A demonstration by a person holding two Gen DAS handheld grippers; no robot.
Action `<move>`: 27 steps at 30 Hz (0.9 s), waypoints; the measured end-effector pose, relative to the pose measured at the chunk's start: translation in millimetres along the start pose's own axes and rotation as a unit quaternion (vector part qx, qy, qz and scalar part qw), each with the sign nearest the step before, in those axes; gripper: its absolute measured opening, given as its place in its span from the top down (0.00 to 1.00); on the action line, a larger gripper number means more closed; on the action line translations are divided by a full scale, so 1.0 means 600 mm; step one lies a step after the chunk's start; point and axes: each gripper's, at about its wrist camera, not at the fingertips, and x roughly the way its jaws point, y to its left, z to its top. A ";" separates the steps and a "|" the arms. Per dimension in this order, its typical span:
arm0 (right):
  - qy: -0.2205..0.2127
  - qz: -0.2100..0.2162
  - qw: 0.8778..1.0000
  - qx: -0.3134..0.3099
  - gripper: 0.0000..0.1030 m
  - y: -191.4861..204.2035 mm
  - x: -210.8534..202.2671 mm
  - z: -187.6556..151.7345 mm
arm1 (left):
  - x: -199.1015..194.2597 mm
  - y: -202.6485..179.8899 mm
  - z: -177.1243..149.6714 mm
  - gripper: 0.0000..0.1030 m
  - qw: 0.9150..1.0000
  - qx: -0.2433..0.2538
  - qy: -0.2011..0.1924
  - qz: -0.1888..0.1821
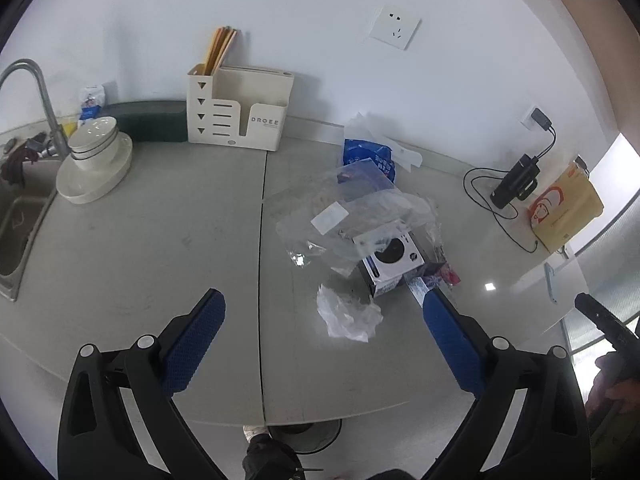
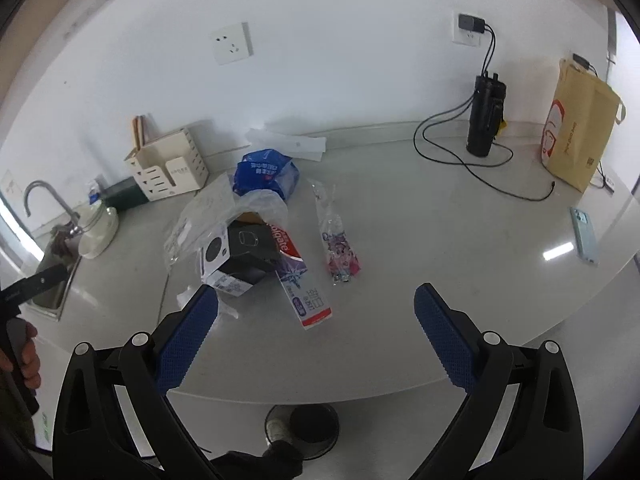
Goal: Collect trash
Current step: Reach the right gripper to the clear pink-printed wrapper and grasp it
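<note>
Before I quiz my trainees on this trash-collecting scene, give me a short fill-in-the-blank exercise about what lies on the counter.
1. Both the left gripper and the right gripper have their jaws ____.
2. The toothpaste box bears the brand name ____.
3. The phone lies flat near the yellow ____.
4. The stacked bowls stand beside the ____.

Missing words: open; Colgate; bag; sink

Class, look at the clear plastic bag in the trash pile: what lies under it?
The clear plastic bag drapes over a white and black box. Anything else beneath its crumpled folds cannot be made out.
</note>
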 end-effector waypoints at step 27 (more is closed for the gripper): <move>0.129 -0.035 0.988 -0.081 0.04 0.005 0.382 0.165 | 0.310 0.154 0.126 0.06 0.983 -0.159 0.094 0.002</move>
